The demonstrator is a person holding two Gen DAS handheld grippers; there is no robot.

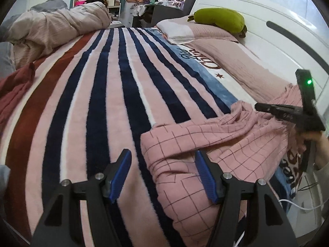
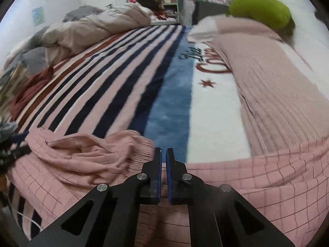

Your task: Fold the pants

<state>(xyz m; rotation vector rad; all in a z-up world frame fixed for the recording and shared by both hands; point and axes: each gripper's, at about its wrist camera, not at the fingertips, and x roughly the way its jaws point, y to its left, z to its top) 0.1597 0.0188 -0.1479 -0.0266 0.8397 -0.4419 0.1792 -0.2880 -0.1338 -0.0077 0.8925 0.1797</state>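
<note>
Here I count one pair of pink checked cotton pants (image 1: 205,144), rumpled on the near edge of the striped plush blanket (image 1: 102,92) that covers the bed. I take that blanket as my landmark. Its main field carries pink, navy and white stripes, with one rust-red stripe at its left side and one blue band at its right beside a white panel bearing one red star (image 2: 208,83) and some lettering I cannot read.

My left gripper (image 1: 162,175) hangs over the near edge of the blanket with its two blue-padded fingers (image 1: 121,175) spread wide apart; the left finger is over bare stripes and the right one over the pants' left edge, neither clearly touching the cloth. My right gripper (image 2: 163,175) has its two fingers drawn nearly together on the gathered waistband of the pants, with pink cloth showing in the narrow gap between them. From the left wrist view that gripper appears at the pants' far right end.

At the blanket's far right lies one pink ribbed pillow (image 2: 267,86) with one green bolster cushion (image 1: 219,17) on it. At the blanket's far left sits one beige bundled duvet (image 1: 59,24), and one rust-red garment (image 1: 14,86) lies at its left edge.
</note>
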